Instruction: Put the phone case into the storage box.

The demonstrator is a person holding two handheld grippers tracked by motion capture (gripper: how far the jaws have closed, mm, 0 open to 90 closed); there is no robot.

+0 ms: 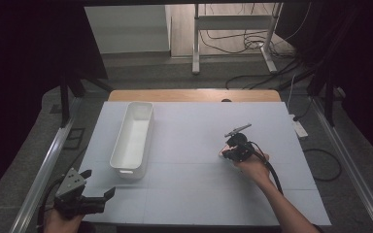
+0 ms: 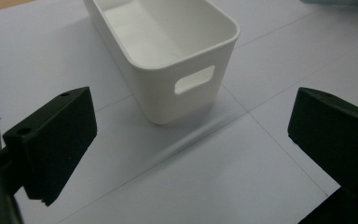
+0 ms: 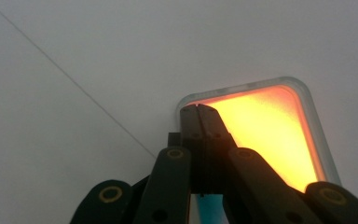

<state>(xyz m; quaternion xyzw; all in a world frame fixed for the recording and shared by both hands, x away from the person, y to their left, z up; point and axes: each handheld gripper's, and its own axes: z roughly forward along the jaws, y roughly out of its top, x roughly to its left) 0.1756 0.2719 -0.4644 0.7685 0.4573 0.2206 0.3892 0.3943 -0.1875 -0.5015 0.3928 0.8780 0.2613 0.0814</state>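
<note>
Black jaws of the right gripper [image 3: 200,112] stand pressed together with nothing between them, tips resting on a glowing orange tile [image 3: 265,135] — a flat, clear-rimmed slab lying on the white table [image 1: 189,194], right of centre. Likely stiff, light and slippery; its thin rim is the place to pinch. Left gripper [image 2: 191,154] — jaws wide apart, facing the white bin [image 2: 168,51].

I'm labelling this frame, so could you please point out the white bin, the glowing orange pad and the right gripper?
white bin [image 2: 186,51]: left gripper view, near end wall above the handle slot.
glowing orange pad [image 3: 265,135]: right gripper view, lit face.
right gripper [image 3: 199,112]: right gripper view, tips of the shut jaws.
</note>
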